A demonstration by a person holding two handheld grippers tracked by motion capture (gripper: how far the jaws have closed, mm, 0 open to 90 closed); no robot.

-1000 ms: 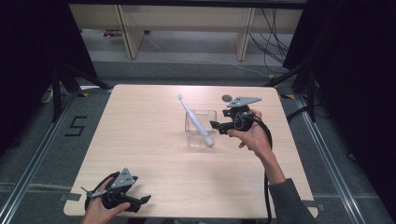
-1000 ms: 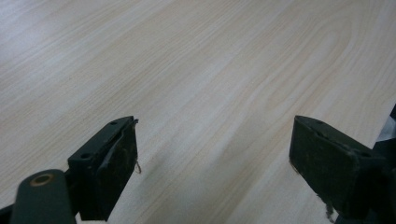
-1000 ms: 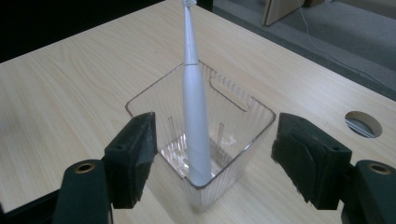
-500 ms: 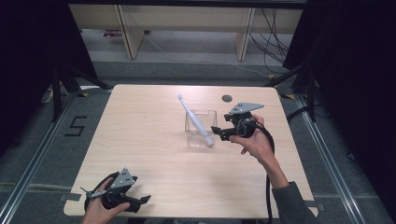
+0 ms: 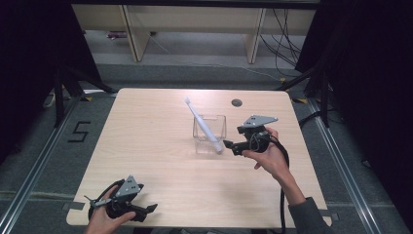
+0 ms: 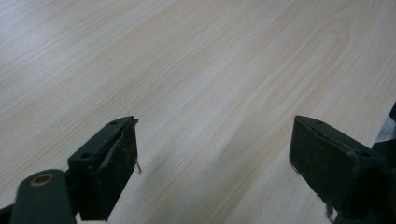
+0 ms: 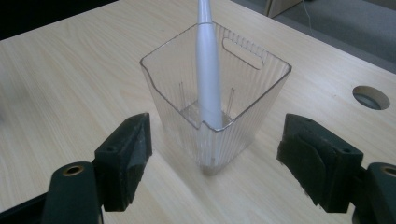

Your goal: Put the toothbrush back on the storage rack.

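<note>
My fingers stand wide apart on both grippers, right gripper empty just beside the clear cup mid-table; the white toothbrush already leans inside it; I judge placing done, only withdrawal left; left gripper idles over bare table.

Head of the white toothbrush cut off by the top edge of the right gripper view, its foot blurred behind the ribbed wall of the clear cup, right jaw of the left gripper clipped at the frame's right edge.
</note>
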